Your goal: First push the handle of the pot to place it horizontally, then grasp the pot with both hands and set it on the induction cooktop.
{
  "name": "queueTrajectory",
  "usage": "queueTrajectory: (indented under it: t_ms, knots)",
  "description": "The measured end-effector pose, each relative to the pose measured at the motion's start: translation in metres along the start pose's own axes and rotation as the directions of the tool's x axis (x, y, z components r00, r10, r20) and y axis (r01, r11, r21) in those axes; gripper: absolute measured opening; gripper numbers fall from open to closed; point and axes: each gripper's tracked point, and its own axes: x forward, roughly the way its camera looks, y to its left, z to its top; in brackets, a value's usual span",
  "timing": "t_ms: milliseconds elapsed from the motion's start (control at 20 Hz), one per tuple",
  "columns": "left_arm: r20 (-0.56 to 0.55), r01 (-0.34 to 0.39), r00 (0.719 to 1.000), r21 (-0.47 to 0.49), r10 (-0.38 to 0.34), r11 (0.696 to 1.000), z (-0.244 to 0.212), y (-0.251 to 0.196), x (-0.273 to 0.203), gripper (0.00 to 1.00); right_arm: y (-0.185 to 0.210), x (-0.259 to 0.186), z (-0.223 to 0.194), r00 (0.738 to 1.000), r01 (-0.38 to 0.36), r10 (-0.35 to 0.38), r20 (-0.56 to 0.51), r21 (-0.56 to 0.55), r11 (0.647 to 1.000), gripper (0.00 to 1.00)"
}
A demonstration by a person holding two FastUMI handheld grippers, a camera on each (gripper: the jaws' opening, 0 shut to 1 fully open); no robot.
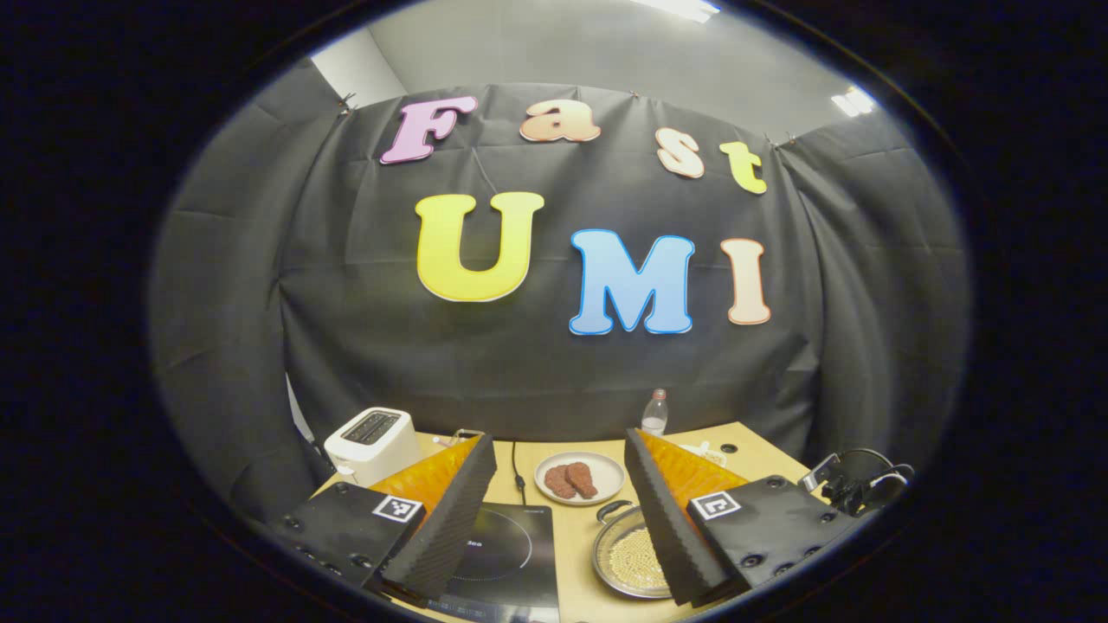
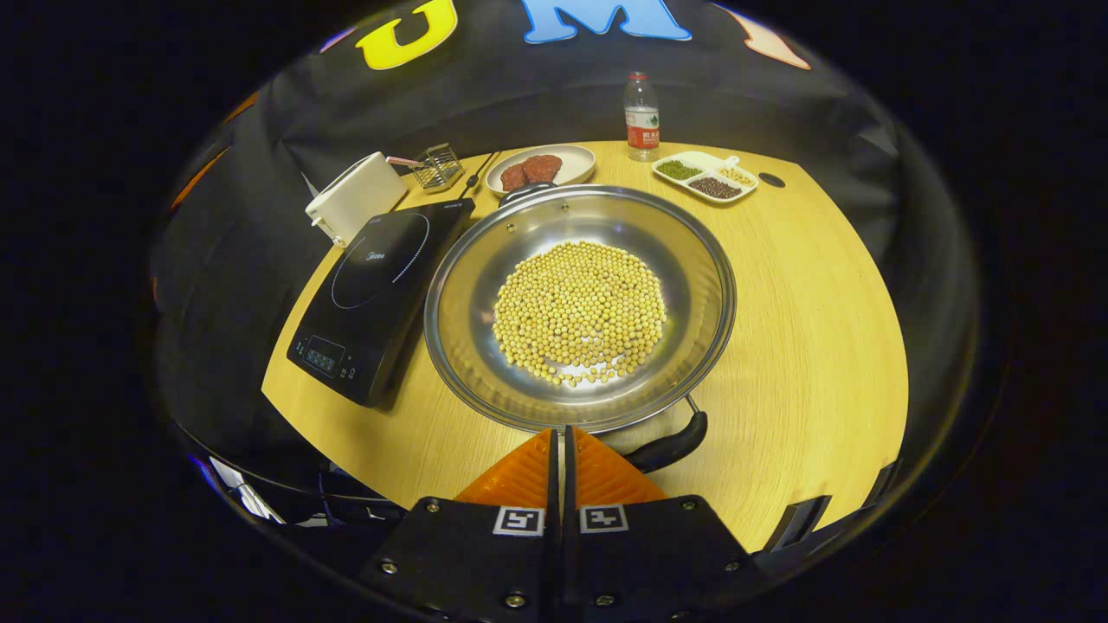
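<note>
Steel pot (image 2: 578, 307) beside cooktop (image 2: 378, 294) | right claw (image 2: 562, 441) together – near handle (image 2: 671, 446) | left claw (image 1: 560, 506) apart

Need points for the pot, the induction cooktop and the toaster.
pot (image 2: 485, 285): right gripper view, bare steel inner wall left of the beans.
induction cooktop (image 2: 381, 260): right gripper view, black glass inside the ring mark.
toaster (image 1: 372, 446): left gripper view, white front face below the slots.

No readable text, small logo on induction cooktop (image 2: 381, 285) and bottle (image 2: 641, 117) label illegible
</note>
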Motion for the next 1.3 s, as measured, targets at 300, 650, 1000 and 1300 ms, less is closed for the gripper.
queueTrajectory:
  t_ms: [300,650,1000,1300]
  knots:
    - [-0.004,0.001,1.0,0.007,-0.001,1.0,0.0,-0.001,0.001,0.95,-0.004,0.016,-0.017,0.996,0.007,-0.006,-0.088,0.013,1.0,0.01]
    - [-0.002,0.011,1.0,0.012,-0.011,1.0,0.002,-0.006,0.008,0.97,-0.011,0.023,-0.022,0.996,0.029,-0.027,-0.09,0.023,0.999,0.01]
    - [0.03,0.037,0.999,0.021,-0.038,0.999,0.014,-0.017,0.008,0.96,-0.036,0.023,-0.019,0.994,0.075,-0.071,-0.089,0.042,0.996,0.01]
    - [0.031,0.036,0.999,0.029,-0.037,0.999,0.016,-0.019,0.007,0.95,-0.062,0.023,-0.014,0.99,0.111,-0.106,-0.088,0.054,0.992,0.01]
